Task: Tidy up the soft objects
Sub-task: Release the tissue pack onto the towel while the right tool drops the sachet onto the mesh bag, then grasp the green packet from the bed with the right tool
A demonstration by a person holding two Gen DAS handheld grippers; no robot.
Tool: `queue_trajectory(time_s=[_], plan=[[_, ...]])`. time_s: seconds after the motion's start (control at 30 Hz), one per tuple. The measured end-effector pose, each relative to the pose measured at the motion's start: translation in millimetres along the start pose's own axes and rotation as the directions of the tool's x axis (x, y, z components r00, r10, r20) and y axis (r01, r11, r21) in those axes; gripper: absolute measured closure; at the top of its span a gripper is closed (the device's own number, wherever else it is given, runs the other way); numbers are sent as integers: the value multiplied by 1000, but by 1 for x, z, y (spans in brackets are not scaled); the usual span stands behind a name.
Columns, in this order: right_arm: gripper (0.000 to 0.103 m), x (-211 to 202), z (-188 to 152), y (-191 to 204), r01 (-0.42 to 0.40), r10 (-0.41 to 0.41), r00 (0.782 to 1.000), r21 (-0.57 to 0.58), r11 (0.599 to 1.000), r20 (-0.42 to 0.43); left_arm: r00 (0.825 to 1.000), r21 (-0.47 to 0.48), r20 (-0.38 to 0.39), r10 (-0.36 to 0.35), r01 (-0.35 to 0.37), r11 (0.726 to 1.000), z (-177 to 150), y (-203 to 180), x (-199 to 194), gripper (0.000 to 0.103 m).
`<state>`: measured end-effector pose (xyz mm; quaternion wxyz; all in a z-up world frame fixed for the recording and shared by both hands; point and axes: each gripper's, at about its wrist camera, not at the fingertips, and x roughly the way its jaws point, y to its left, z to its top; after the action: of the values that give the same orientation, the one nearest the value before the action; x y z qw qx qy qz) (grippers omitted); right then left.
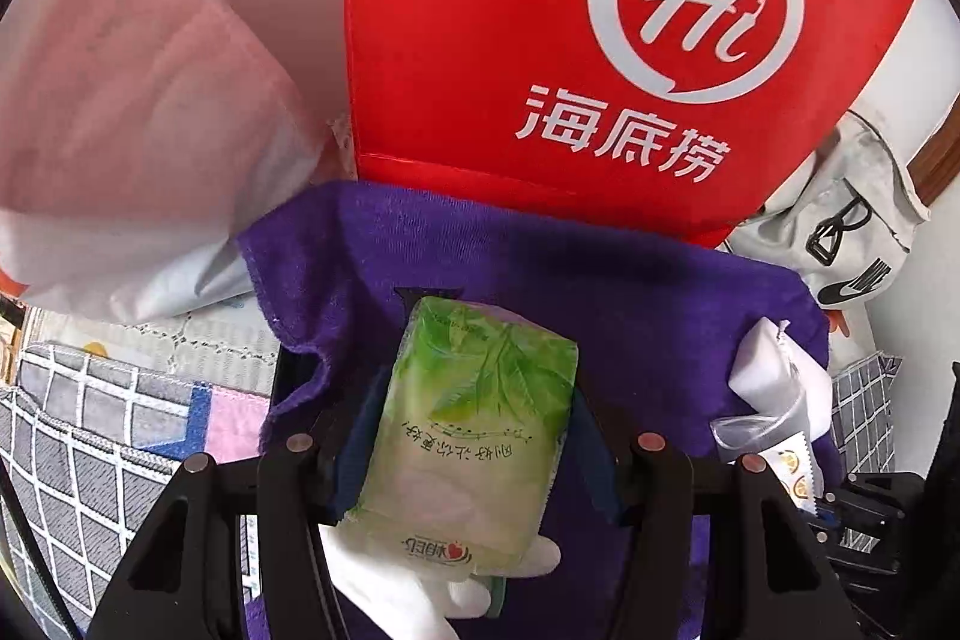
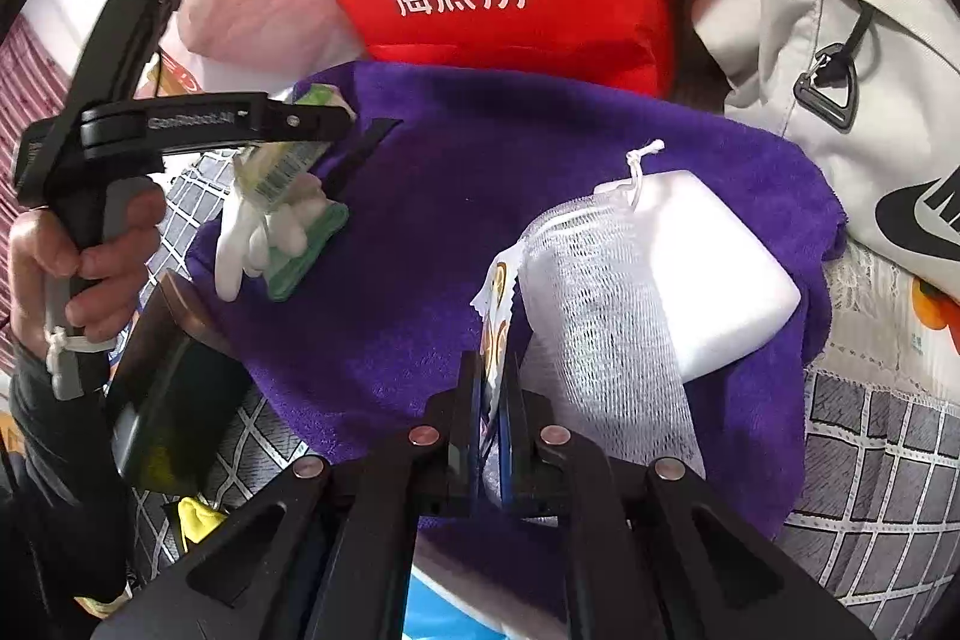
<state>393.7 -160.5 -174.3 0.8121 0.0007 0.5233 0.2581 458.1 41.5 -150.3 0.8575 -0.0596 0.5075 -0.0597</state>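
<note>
My left gripper is shut on a green tissue pack. A white glove hangs below the pack. In the right wrist view the same gripper holds the pack and glove over the left edge of a purple towel. My right gripper is shut on a thin lemon-print sachet. Beside the sachet, a white net bag with a white sponge block rests on the towel.
A red bag with a white logo stands behind the towel. A white plastic bag lies to its left and a white backpack to its right. Grey checked cloth covers the surface. A dark box sits near a person's hand.
</note>
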Motion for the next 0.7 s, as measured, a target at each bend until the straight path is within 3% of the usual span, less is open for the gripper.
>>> queue_trajectory(time_s=[0.27,0.33,0.4,0.47,0.7], plan=[[91,-7,-2,-1,47,-47,999,-11,999,14,999,-22,-6,-40,40,999,2,0,5,41],[83,-12,-2,1,59,-59,998,-21,998,24,998,-43,-7,-57,57,997,1,3,4,34],[58,-20,-1,3,83,-82,996,-30,996,45,999,-48,-9,-50,49,998,0,4,0,34],[48,-30,-1,6,109,-106,992,-35,993,73,1000,-42,-3,-24,24,999,-3,2,-10,34],[47,-63,-7,22,129,-125,985,-25,991,118,997,-13,67,27,-26,1000,-22,4,-61,34]])
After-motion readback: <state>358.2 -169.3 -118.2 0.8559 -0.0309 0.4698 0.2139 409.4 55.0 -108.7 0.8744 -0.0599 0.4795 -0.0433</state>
